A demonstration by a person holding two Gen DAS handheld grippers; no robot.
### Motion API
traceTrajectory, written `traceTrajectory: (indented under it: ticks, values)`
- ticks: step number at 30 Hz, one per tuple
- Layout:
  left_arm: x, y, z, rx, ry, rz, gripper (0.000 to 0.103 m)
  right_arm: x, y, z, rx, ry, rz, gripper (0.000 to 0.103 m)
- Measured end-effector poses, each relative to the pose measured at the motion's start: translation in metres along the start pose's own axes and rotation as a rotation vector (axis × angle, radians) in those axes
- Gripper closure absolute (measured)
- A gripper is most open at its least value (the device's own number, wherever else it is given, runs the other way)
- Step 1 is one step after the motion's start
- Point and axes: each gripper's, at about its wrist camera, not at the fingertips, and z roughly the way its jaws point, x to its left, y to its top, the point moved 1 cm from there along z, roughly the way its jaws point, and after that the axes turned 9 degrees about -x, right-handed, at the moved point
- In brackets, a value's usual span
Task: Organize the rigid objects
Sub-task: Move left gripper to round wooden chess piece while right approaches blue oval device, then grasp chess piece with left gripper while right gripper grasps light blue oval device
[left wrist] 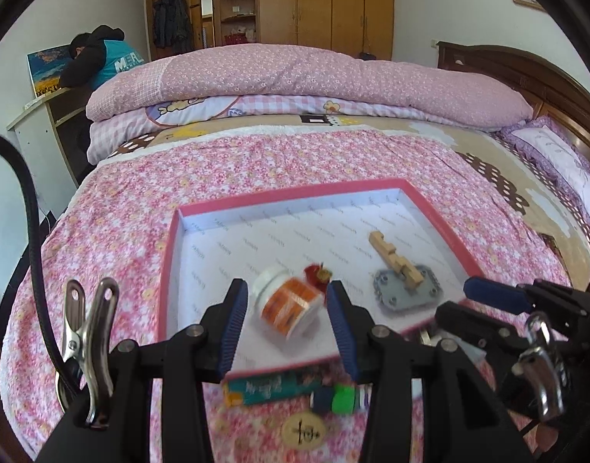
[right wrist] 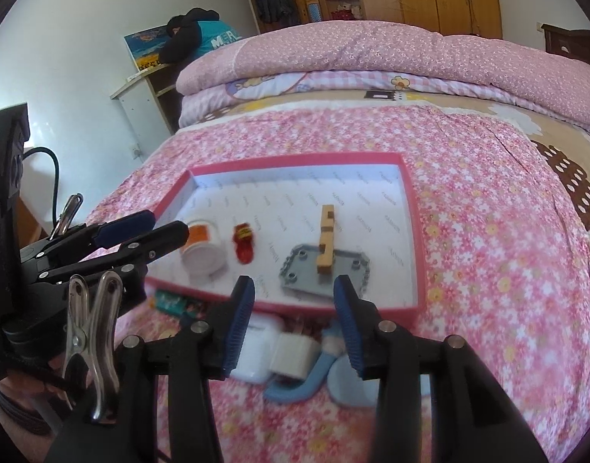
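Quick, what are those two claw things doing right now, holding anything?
Left gripper: open, holding nothing; the small bottle lies in the pink tray, free of its pads.
Right gripper: open, holding nothing.

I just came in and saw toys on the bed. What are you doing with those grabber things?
A person is tidying small things into a shallow pink-rimmed cardboard box on the flowery bedspread. Both grippers, left and right, are open and hold nothing. Inside lie a white jar with an orange label, a small red toy, and a wooden puzzle piece on a grey plate. More items wait outside the box.
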Motion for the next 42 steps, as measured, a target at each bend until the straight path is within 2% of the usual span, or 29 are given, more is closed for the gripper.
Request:
traceTrajectory:
  ticks: [10, 16, 28, 35, 39, 41, 42]
  values:
    - [-0.002, -0.033, -0.028, 0.042, -0.035, -0.021, 0.058, 0.002, -0.027, -0.028, 0.009, -0.001, -0.002, 0.059]
    - [-0.005, -0.054, -0.034, 0.064, -0.031, -0.012, 0.058, -0.003, -0.046, -0.033, 0.042, -0.013, -0.008, 0.059]
    - [-0.008, -0.086, -0.025, 0.112, -0.066, -0.023, 0.058, -0.018, -0.081, -0.038, 0.087, -0.020, 0.001, 0.059]
    - [-0.008, -0.093, -0.011, 0.127, -0.046, -0.024, 0.058, -0.033, -0.085, -0.039, 0.082, -0.032, 0.017, 0.059]
    - [-0.009, -0.095, -0.009, 0.101, -0.044, -0.010, 0.058, -0.039, -0.084, -0.035, 0.084, -0.053, 0.016, 0.059]
    - [-0.010, -0.096, -0.008, 0.084, -0.045, -0.002, 0.058, -0.041, -0.083, -0.032, 0.080, -0.068, 0.013, 0.054]
    - [-0.010, -0.097, -0.008, 0.076, -0.045, -0.002, 0.058, -0.041, -0.082, -0.030, 0.078, -0.076, 0.011, 0.042]
